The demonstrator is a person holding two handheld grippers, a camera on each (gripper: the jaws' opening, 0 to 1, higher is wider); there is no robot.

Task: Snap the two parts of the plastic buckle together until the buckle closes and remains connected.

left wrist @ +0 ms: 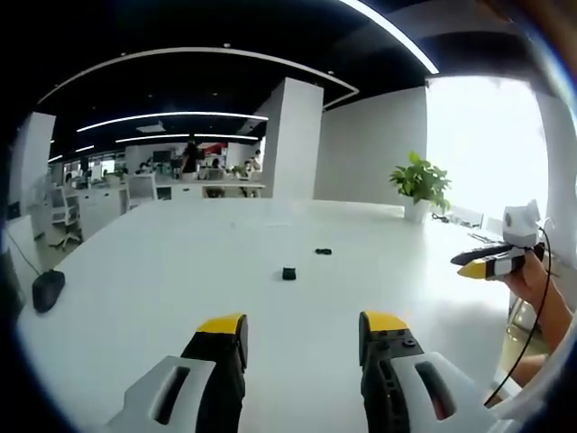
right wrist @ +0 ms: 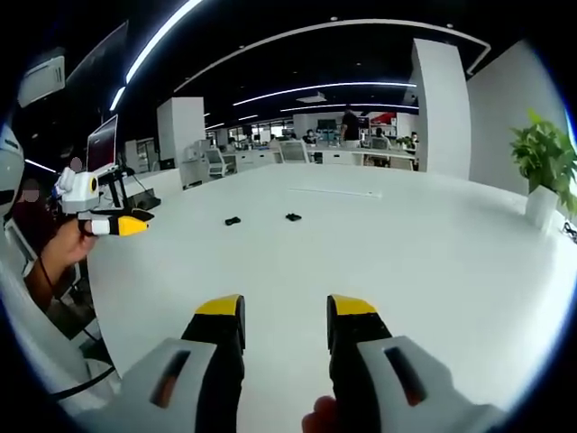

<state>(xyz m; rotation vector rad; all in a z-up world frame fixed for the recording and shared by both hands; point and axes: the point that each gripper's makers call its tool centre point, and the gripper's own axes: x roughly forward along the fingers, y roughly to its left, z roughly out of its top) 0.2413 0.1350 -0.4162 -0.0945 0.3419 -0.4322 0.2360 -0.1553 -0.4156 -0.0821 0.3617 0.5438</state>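
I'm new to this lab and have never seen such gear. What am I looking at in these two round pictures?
A person holds a hand-held claw in each hand, and each claw carries a camera looking along its jaws. In the left gripper view, the left claw stands open and empty; the right claw shows at the side. In the right gripper view, the right claw is open too, with the left claw beside it. On the white table lie two small black buckle parts, apart. A potted plant stands behind.

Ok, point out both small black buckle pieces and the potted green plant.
Squarish black plastic buckle piece (left wrist: pixel 288 272), left gripper view, its middle.
Flatter black plastic buckle piece (left wrist: pixel 323 252), left gripper view, its middle.
Potted green plant (left wrist: pixel 420 179), left gripper view, its leaves.
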